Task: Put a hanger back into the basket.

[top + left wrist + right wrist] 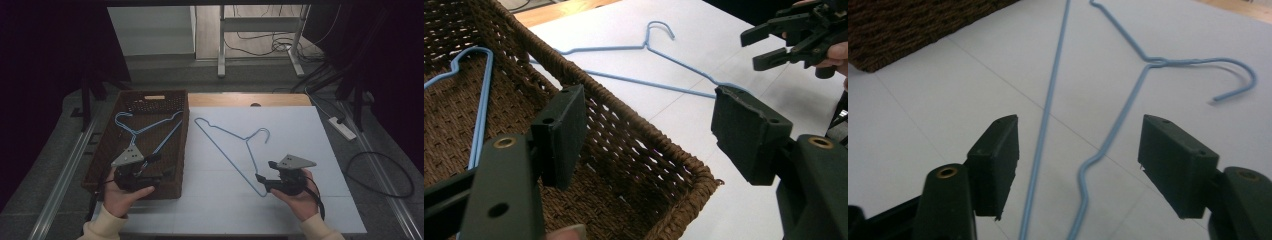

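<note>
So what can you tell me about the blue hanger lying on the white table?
The blue hanger is one thin wire bent into a triangle with a curled hook on top. It looks like coated metal and lies flat on the white table, beside the brown basket and not in it. Its hook points away from the person. The right gripper sits at its near corner, jaws open around the wire, not pinching it.

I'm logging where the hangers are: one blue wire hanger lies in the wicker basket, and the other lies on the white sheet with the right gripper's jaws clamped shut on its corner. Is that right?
Not quite. The right gripper is not clamped: in the right gripper view its jaws stand open either side of the hanger on the sheet, pads clear of the wire. The rest holds: the high view shows the other hanger in the wicker basket.
</note>
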The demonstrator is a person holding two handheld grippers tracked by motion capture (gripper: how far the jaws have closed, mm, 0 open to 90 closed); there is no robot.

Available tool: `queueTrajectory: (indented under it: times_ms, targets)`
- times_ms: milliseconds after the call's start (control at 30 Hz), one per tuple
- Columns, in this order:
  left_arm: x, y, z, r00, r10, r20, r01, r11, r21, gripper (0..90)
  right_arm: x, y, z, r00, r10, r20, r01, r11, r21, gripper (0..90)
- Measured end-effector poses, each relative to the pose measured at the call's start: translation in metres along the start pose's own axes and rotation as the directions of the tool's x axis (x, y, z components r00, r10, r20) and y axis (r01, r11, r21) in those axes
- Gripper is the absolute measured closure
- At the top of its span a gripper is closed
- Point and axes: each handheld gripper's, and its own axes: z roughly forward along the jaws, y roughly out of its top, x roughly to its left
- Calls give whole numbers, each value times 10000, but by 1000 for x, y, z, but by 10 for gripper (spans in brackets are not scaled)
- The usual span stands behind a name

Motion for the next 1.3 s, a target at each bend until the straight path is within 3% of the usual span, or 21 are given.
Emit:
queueTrajectory:
  times_ms: [100, 200, 233, 300, 333, 367, 433, 533, 600, 633, 800, 833, 867, 1100, 1300]
  targets:
    - [0, 0, 1, 10000, -1, 22, 1, 10000, 22, 310, 2, 4, 5, 9999, -47, -137, 50, 9997, 238, 370]
    - [-1, 0, 2, 10000, 0, 65, -1, 10000, 43, 311, 2, 10, 15, 9990, 210, -394, -182, 9974, 703, 480]
    - [-1, 0, 2, 10000, 3, 75, -3, 10000, 52, 311, 2, 10, 15, 9990, 210, -394, -182, 9974, 703, 480]
    - [-1, 0, 2, 9999, -6, 101, 5, 10000, 41, 311, -1, 12, 23, 9972, 518, -535, -454, 9924, 1144, 605]
    - [-1, 0, 2, 9999, -6, 101, 5, 10000, 41, 310, -1, 12, 23, 9972, 518, -535, -454, 9924, 1144, 605]
    - [-1, 0, 2, 10000, -4, 97, 4, 10000, 47, 311, -3, 13, 28, 9951, 786, -601, -681, 9846, 1609, 750]
    - [-1, 0, 2, 10000, -3, 94, 3, 10000, 52, 310, -3, 14, 30, 9950, 806, -587, -693, 9823, 1740, 788]
    - [-1, 0, 2, 10000, -3, 99, 2, 10000, 55, 311, -2, 14, 36, 9945, 923, -498, -777, 9675, 2406, 900]
    - [-1, 0, 2, 9999, -5, 108, 5, 10000, 51, 311, 0, 14, 36, 9948, 926, -428, -777, 9597, 2702, 900]
    - [-1, 0, 1, 9999, -5, 105, 4, 10000, 54, 311, 2, 11, 35, 9956, 872, -346, -729, 9511, 3001, 900]
    - [-1, 0, 1, 9999, -6, 111, 6, 10000, 47, 311, 5, 4, 32, 9962, 847, -202, -729, 9387, 3369, 900]
    - [-1, 0, 2, 9999, -6, 110, 6, 10000, 54, 311, 6, -3, 30, 9963, 851, -92, -759, 9281, 3645, 900]
    - [-2, 0, 2, 9999, 6, 121, -7, 10000, 60, 310, 6, -5, 28, 9960, 892, -45, -810, 9242, 3732, 900]
    - [-2, 0, 2, 9999, 25, 145, -26, 10000, 85, 311, 7, -14, 20, 9953, 967, 42, -906, 9154, 3923, 900]
    - [-2, 0, 3, 9999, 25, 134, -26, 10000, 93, 310, 15, -14, 19, 9986, 520, 115, -520, 9030, 4265, 900]
